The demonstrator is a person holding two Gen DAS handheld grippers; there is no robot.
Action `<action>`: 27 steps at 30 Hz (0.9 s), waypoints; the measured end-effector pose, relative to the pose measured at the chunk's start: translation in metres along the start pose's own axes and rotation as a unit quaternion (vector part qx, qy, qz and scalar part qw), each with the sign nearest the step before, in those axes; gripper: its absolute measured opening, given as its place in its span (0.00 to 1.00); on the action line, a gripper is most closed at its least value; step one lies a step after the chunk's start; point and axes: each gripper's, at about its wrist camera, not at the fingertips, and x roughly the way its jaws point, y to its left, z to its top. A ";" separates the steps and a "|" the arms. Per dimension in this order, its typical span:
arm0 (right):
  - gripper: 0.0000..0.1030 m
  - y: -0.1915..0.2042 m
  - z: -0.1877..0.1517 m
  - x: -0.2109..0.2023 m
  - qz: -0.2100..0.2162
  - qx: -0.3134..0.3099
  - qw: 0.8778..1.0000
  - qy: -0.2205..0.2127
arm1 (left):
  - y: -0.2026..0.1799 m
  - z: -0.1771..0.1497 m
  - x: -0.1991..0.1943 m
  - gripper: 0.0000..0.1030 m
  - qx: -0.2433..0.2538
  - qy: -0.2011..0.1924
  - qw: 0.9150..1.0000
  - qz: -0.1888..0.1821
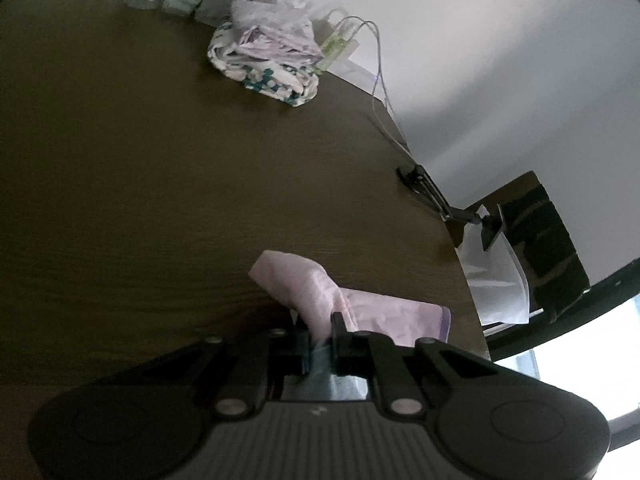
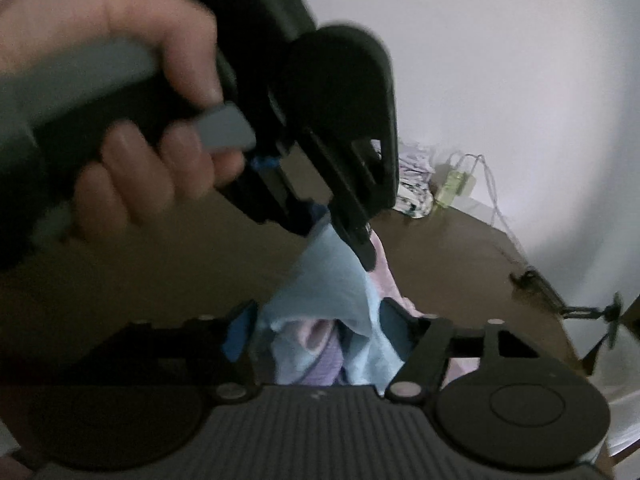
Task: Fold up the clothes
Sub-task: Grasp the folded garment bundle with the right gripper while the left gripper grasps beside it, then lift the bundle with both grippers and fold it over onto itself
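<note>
Left gripper (image 1: pixel 320 336) pinching pink cloth (image 1: pixel 304 284), seemingly above table (image 1: pixel 120 160).

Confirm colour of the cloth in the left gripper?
Pale pink cloth, blue underside; right wrist view shows both.

left gripper (image 1: pixel 320 332): fingers nearly together, pinching cloth, angled down. right gripper (image 2: pixel 316 328): fingers spread apart, cloth between them. left hand (image 2: pixel 120 120) wrapped round handle, index on trigger, blurred.

The table (image 1: pixel 120 160) was dark brown. The cloth (image 1: pixel 360 312) was pale pink with a purple edge; its other face was light blue. The pile (image 1: pixel 268 56) was white, lilac-printed and teal-dotted.
</note>
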 end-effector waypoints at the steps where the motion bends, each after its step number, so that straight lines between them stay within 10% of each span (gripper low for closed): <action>1: 0.46 -0.001 -0.001 0.001 -0.003 -0.002 1.000 0.006 | -0.001 0.000 -0.001 0.08 0.005 -0.001 1.000 0.005; 4: 0.20 -0.008 -0.004 0.002 0.019 0.023 0.999 0.016 | 0.000 -0.002 -0.002 0.08 0.017 -0.001 1.000 0.023; 9: 0.17 -0.039 -0.008 -0.006 0.104 0.144 0.984 -0.001 | -0.008 -0.004 -0.016 0.09 0.037 0.004 0.998 0.046; 14: 0.17 -0.100 -0.042 -0.011 0.163 0.332 0.928 -0.037 | -0.048 0.008 -0.026 0.23 0.071 -0.004 0.997 0.022; 20: 0.17 -0.168 -0.099 -0.009 0.184 0.530 0.827 -0.049 | -0.092 0.011 0.012 0.32 0.099 0.020 0.994 -0.030; 27: 0.17 -0.180 -0.131 0.001 0.174 0.570 0.803 -0.013 | -0.095 0.002 0.038 0.32 0.114 0.032 0.992 -0.043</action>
